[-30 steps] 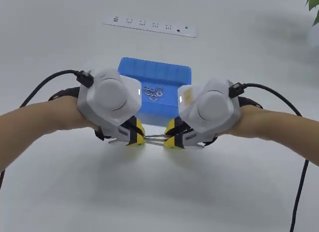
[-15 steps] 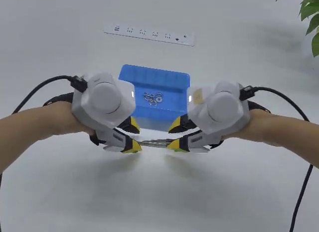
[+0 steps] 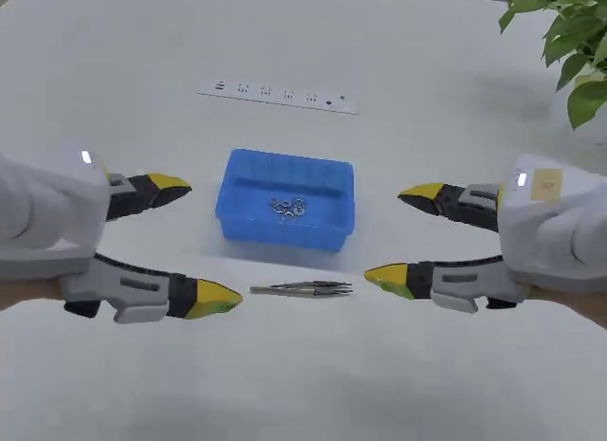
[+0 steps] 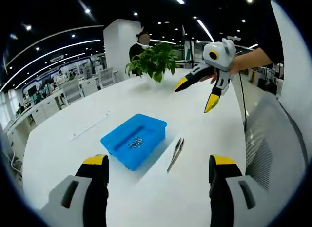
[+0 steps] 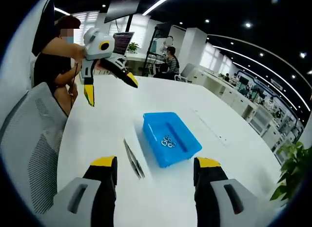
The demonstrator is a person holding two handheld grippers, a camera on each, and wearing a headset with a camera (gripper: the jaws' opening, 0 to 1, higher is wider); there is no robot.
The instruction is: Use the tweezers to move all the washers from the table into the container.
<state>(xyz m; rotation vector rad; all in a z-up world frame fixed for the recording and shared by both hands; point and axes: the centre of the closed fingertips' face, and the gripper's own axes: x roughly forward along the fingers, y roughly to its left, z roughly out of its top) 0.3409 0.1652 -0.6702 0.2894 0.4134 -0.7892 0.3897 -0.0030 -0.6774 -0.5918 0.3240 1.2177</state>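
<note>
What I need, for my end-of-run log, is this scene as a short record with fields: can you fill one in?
container: blue, on the white table
washers: clustered inside the container
tweezers: flat on the table, in front of the container, apart from it
left claw: open, holding nothing
right claw: open, holding nothing
behind: power strip, plant

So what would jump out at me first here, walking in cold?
The bright blue container mid-table, with a small cluster of washers lying in it. Then the left gripper and right gripper, yellow-tipped and open, pointing at each other from either side, with the tweezers lying on the white table between them.
</note>
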